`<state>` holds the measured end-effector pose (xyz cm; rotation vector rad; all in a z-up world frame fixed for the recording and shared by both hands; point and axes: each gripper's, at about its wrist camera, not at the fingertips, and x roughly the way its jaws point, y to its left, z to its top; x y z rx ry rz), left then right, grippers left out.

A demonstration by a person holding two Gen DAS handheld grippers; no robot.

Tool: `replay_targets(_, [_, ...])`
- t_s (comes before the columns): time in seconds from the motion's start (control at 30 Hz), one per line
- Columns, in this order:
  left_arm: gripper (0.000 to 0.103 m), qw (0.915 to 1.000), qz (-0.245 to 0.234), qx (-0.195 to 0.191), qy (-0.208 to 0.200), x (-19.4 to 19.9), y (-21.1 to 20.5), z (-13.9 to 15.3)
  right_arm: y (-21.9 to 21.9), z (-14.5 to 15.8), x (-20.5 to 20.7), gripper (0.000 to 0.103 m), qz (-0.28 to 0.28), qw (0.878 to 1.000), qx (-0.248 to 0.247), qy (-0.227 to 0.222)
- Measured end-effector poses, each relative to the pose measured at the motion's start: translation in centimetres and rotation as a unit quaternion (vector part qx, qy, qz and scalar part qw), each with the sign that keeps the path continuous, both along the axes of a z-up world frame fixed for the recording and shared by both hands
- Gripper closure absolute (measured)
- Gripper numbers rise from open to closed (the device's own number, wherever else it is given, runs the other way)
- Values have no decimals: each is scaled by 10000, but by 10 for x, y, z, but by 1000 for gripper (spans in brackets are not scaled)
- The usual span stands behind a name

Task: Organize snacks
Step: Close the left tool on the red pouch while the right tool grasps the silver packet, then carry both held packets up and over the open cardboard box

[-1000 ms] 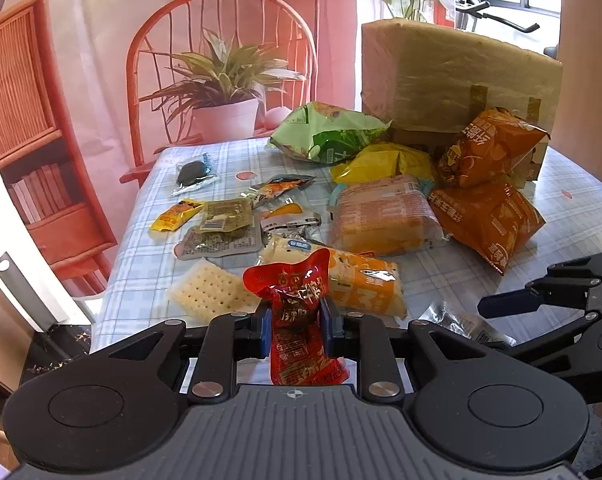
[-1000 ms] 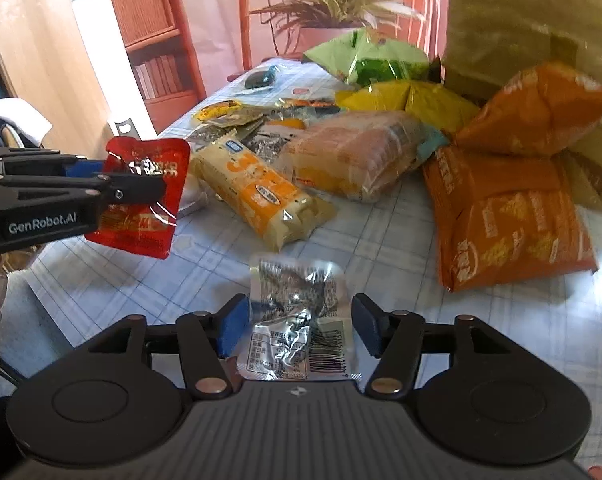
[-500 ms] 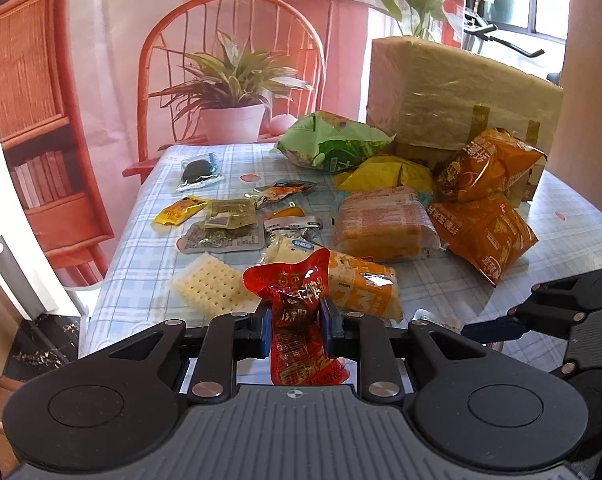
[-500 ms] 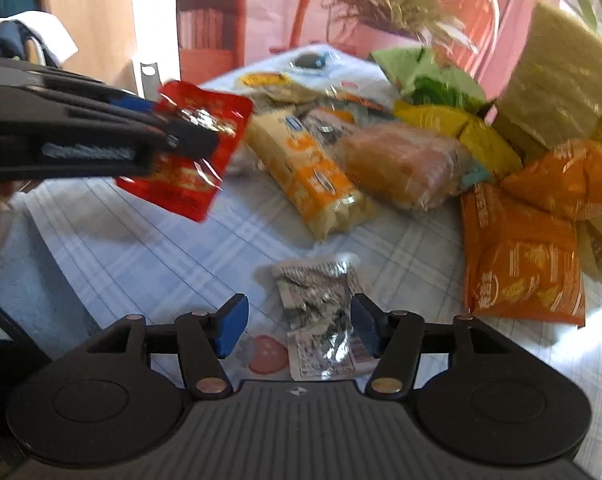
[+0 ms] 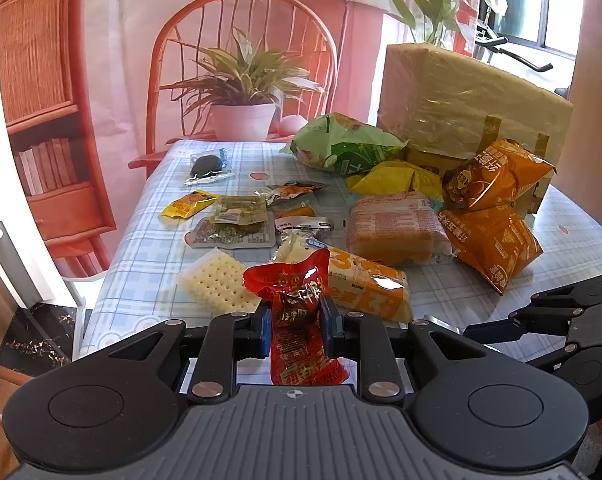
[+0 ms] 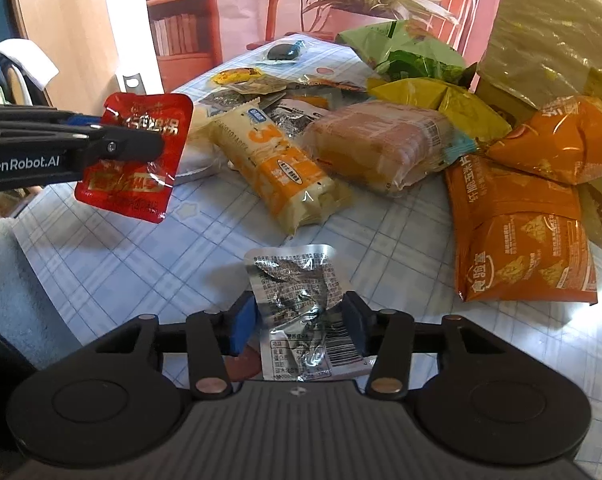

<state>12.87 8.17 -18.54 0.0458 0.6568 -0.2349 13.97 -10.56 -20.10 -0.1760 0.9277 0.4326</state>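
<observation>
Here, left tongs (image 5: 295,322) clamped on red packet (image 5: 297,312), held above tabletop (image 6: 149,264). Right tongs (image 6: 301,326) closing around silver packet (image 6: 297,296) lying flat; pads not yet pressing.

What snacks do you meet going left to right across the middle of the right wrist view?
Red packet held in the left tool → yellow-and-orange long pack → wrapped bread → flat orange chip bag.

"GenRobot.AI" stands on the left tongs (image 6: 157,146); "3" on the yellow-orange packet (image 6: 277,168).
</observation>
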Motion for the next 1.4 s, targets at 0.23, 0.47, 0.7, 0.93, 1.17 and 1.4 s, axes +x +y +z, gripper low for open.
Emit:
replay_targets(0.23, [78,10000,33,-24,-29,-1,0,3,-10,9,-3,68,-158,9992,304,-186])
replay_targets(0.47, [78,9999,-19,-53,-86,5,-6,14,-42,35,-5,68,-541,9933,879,-522])
replay_targets(0.7, [78,9984,-238,-82,-516,21,-27,55,-68,74,3,68,-747,9841,1150,-1126])
replay_targets(0.93, [78,9933,-537,-185,-1008,44,-72,106,-107,121,23,68,-1007,9710,1179,-1821])
replay_targets(1.17, [78,9870,-906,-397,-1266,89,-128,159,-163,172,55,68,-1250,9590,1167,-2259])
replay_targets(1.4, [78,9872,-1088,-575,-1012,161,-200,174,-214,209,107,68,-1604,9520,908,-2446])
